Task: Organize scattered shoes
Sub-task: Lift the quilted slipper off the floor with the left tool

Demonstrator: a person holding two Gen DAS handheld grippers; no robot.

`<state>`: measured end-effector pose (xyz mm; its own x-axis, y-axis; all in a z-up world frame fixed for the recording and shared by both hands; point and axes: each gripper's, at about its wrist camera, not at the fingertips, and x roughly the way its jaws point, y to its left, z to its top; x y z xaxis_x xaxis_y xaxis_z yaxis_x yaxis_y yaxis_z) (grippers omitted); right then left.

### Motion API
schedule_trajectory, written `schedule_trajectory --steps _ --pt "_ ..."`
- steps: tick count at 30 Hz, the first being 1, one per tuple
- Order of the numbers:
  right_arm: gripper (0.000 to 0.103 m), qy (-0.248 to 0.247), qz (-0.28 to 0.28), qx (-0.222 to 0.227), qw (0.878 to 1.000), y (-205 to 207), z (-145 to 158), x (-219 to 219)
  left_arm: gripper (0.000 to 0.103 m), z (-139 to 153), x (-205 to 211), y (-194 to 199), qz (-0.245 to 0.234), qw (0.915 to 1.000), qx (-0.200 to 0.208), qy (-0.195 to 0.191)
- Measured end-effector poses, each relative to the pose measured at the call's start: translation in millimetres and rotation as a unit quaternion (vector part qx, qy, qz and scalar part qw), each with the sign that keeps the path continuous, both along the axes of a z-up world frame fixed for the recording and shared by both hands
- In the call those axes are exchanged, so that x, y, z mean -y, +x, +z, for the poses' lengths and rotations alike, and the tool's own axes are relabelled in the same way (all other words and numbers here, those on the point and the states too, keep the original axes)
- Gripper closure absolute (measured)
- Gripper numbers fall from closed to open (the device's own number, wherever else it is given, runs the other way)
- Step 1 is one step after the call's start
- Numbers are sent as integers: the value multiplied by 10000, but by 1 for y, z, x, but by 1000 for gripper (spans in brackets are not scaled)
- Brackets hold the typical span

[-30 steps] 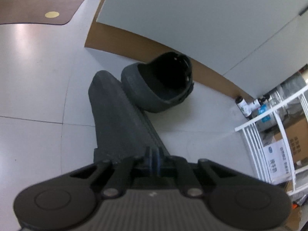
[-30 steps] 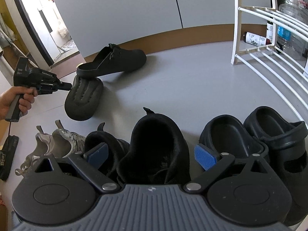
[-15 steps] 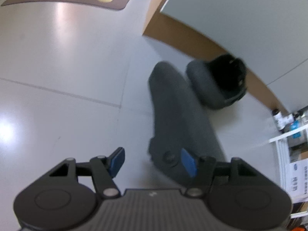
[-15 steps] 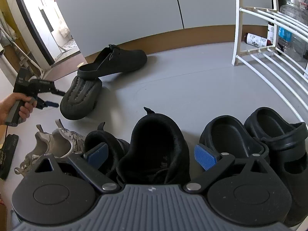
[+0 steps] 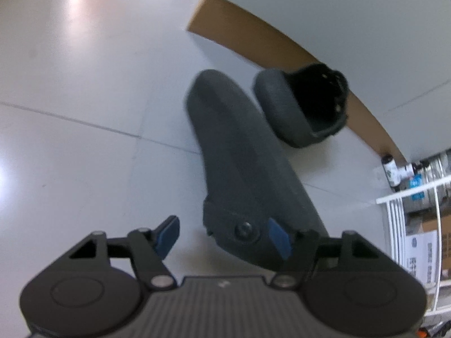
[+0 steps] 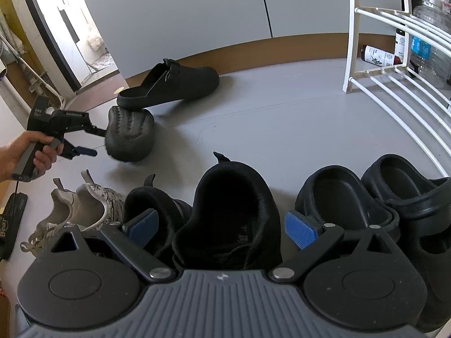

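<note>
Because the dark clog (image 5: 248,174) lies sole-up on the grey floor (image 5: 84,112), at the centre of the left wrist frame and at the left middle of the right wrist frame, the left gripper (image 5: 224,236) meets it heel first, and its jaws have just been opening. They now stand spread, with the clog's heel end between the blue pads but off to the right; the right pad (image 5: 279,238) lies against or just beside the heel, the left one hangs over bare floor, and nothing is clamped. I judge that this clog has just been let go and needs turning upright before it can join a row. Its mate, the second clog (image 6: 172,87), sits upright just behind it by the brown skirting, which suits pairing them there or carrying both to the line.

Lower in the right wrist frame, the right gripper (image 6: 222,226) hovers unclenched over a black sneaker (image 6: 231,214), gripping nothing. Beside that shoe stand another black sneaker (image 6: 157,211), white sneakers (image 6: 84,205) at lower left and black strapped clogs (image 6: 380,205) at lower right, heels toward the camera, already in a tidy row.

Only the right wrist view shows that row, the ridged tread of the overturned sole, the hand (image 6: 25,155) on the left tool, and the white wire rack (image 6: 394,56) at upper right. Only the left wrist view shows the strap rivet and how the pads sit about the heel.
</note>
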<state>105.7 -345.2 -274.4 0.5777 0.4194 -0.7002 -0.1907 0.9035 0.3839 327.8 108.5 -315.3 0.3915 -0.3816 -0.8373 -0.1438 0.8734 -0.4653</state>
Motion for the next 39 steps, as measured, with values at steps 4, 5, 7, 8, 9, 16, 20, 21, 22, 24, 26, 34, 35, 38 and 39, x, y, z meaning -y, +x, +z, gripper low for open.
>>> schedule_trajectory --steps 4,5,7,8,9,16,20,21,22,24,26,34,35,38,39 --pt "4 -1 21 -7 10000 0 -1 0 31 1 22 8 -81 9999 79 -90" --pt "4 3 25 -10 10000 0 -1 0 31 0 28 11 -88 9998 90 -134" --pt "4 7 19 -16 10000 0 -2 1 29 0 40 17 -129 9998 66 -112" --pt "4 12 9 -21 10000 0 -3 2 25 0 46 19 -163 9998 38 -56" --pt "4 16 -2 -25 10000 0 -3 2 21 1 53 21 -221 9997 26 33" --pt "4 114 -115 -19 9999 0 -5 8 19 4 84 17 -853 9934 185 739" --pt "4 111 -73 2 9999 0 -4 7 16 3 98 11 -1226 9862 331 1065" --pt "4 109 -66 5 9999 -1 -4 7 14 3 103 9 -1312 9836 374 1179" --pt "4 112 -67 2 9999 -1 -3 8 13 2 107 7 -1396 9808 416 1293" --pt "4 117 -79 -4 9999 -2 -3 9 7 -1 116 5 -1533 9757 478 1493" --pt "4 115 -90 -10 9999 -2 -4 9 3 -6 127 3 -1703 9683 529 1749" --pt "4 106 -108 -42 9999 0 -8 9 27 -26 117 11 -1476 9698 199 1933" --pt "4 107 -102 -41 9999 1 -8 9 31 -26 115 11 -1447 9716 231 1856" --pt "4 109 -95 -43 9999 1 -9 8 45 -22 114 7 -1466 9697 371 1920" --pt "4 110 -94 -50 9999 1 -9 8 49 -20 114 6 -1474 9684 414 1967"
